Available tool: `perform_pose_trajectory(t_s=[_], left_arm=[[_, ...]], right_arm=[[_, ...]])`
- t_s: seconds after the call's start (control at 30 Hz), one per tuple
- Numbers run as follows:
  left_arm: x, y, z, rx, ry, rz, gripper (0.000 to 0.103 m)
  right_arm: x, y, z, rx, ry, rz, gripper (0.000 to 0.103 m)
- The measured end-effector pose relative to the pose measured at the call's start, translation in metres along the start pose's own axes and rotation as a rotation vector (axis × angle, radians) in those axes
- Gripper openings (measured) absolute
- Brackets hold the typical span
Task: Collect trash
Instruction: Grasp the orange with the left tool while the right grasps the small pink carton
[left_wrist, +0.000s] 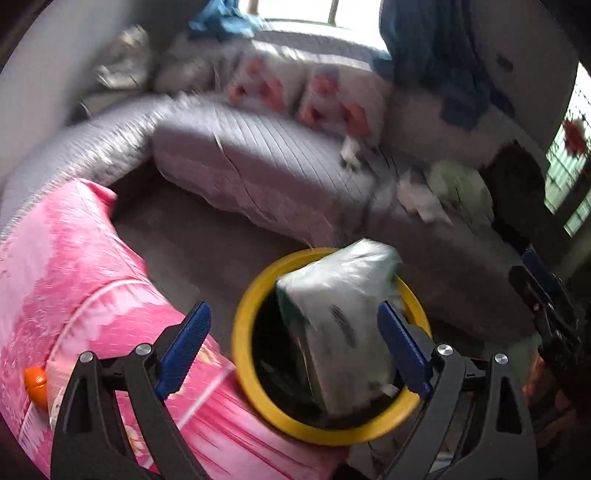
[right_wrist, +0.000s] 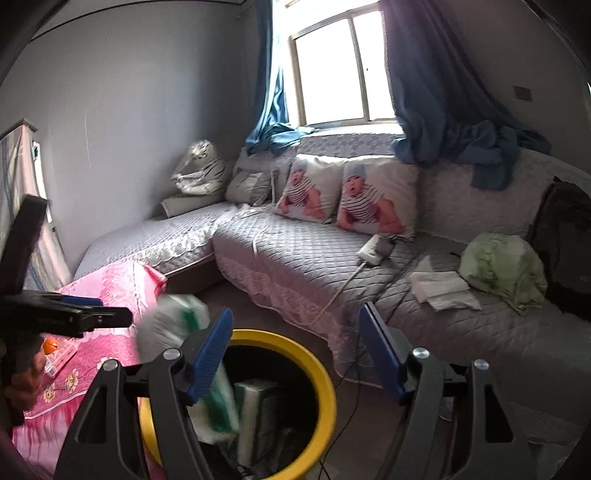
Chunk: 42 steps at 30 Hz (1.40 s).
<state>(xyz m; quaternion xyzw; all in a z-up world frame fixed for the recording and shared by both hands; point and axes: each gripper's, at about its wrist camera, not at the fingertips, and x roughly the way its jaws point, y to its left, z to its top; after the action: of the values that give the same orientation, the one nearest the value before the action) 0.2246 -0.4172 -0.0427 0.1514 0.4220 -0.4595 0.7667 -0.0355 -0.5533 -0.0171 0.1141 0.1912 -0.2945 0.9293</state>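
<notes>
The left hand-held gripper is spread wide, its blue pads on either side of a yellow-rimmed bin and gripping nothing. A white and green plastic pack, blurred, sits in the bin's mouth, tilted, with its upper end over the far rim; whether it touches the bin cannot be told. In the right wrist view the same pack shows as a blur over the bin's left rim, beside the left pad of the right hand-held gripper. That gripper is also wide open and empty, hovering above the bin. More packaging lies inside the bin.

A pink cloth covers the surface left of the bin, with a small orange thing on it. Beyond the bin stands a grey quilted sofa with two baby-print cushions. On its right part lie white paper and a green bag. A white power strip rests near the cushions. Blue curtains hang by the window.
</notes>
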Motion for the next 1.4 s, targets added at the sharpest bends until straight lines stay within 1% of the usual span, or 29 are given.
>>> perform_pose_trajectory(t_s=[0.03,0.1,0.17,0.27,0.33,0.37,0.47,0.53,0.57,0.63,0.7,0.73,0.77,0.83,0.87,0.9,1.03,1.1,1.23,1.3,1.33,1.37,1.4], left_arm=[[0.003,-0.002,0.002,-0.008,0.012,-0.003,0.087],[0.000,0.000,0.005,-0.031,-0.004,-0.019,0.088],[-0.001,0.003,0.004,-0.038,-0.007,-0.017,0.088],[-0.007,0.020,-0.011,-0.095,-0.042,-0.023,0.088],[-0.018,0.039,-0.025,-0.132,-0.090,-0.020,0.088],[-0.024,0.049,-0.031,-0.142,-0.114,-0.005,0.088],[-0.052,0.096,-0.057,-0.189,-0.198,0.080,0.088],[-0.068,0.126,-0.071,-0.220,-0.222,0.119,0.088],[-0.077,0.146,-0.080,-0.240,-0.226,0.150,0.088],[-0.090,0.181,-0.097,-0.281,-0.224,0.210,0.088],[-0.099,0.221,-0.114,-0.347,-0.211,0.267,0.088],[-0.102,0.245,-0.126,-0.394,-0.195,0.286,0.088],[-0.104,0.260,-0.133,-0.422,-0.186,0.293,0.087],[-0.103,0.288,-0.148,-0.480,-0.167,0.319,0.082],[-0.102,0.295,-0.151,-0.495,-0.159,0.322,0.075],[-0.099,0.302,-0.155,-0.510,-0.150,0.317,0.072],[-0.080,0.306,-0.154,-0.506,-0.121,0.304,0.072],[-0.072,0.310,-0.151,-0.519,-0.121,0.297,0.072],[-0.059,0.324,-0.151,-0.555,-0.108,0.300,0.073],[-0.051,0.327,-0.151,-0.560,-0.101,0.286,0.073],[-0.049,0.327,-0.150,-0.560,-0.102,0.285,0.072],[-0.047,0.326,-0.150,-0.556,-0.104,0.284,0.069],[-0.046,0.326,-0.150,-0.553,-0.105,0.280,0.063]], right_arm=[[-0.002,-0.005,-0.001,0.005,0.002,0.001,0.069],[-0.006,-0.012,-0.003,0.009,0.002,0.000,0.069],[-0.007,-0.018,-0.007,0.013,0.003,0.000,0.069],[-0.008,-0.023,-0.010,0.024,0.007,0.018,0.070],[-0.006,-0.021,-0.014,0.027,0.015,0.035,0.070],[-0.006,-0.017,-0.016,0.027,0.021,0.046,0.070],[0.002,-0.004,-0.022,0.007,0.058,0.087,0.070],[0.009,0.008,-0.022,-0.012,0.071,0.103,0.070],[0.011,0.015,-0.022,-0.023,0.077,0.113,0.070],[0.015,0.027,-0.023,-0.037,0.084,0.132,0.070],[0.018,0.043,-0.024,-0.055,0.091,0.151,0.070],[0.020,0.050,-0.024,-0.065,0.095,0.159,0.070],[0.022,0.060,-0.025,-0.080,0.102,0.171,0.070],[0.025,0.072,-0.027,-0.096,0.111,0.185,0.070],[0.027,0.079,-0.028,-0.105,0.118,0.195,0.070],[0.029,0.088,-0.028,-0.114,0.126,0.209,0.070],[0.030,0.112,-0.030,-0.151,0.142,0.247,0.070],[0.028,0.120,-0.031,-0.174,0.144,0.261,0.070],[0.022,0.127,-0.035,-0.201,0.147,0.284,0.071],[0.020,0.131,-0.038,-0.207,0.157,0.310,0.073],[0.019,0.134,-0.039,-0.210,0.162,0.325,0.074],[0.018,0.137,-0.040,-0.212,0.168,0.342,0.074],[0.018,0.142,-0.041,-0.210,0.179,0.373,0.074]])
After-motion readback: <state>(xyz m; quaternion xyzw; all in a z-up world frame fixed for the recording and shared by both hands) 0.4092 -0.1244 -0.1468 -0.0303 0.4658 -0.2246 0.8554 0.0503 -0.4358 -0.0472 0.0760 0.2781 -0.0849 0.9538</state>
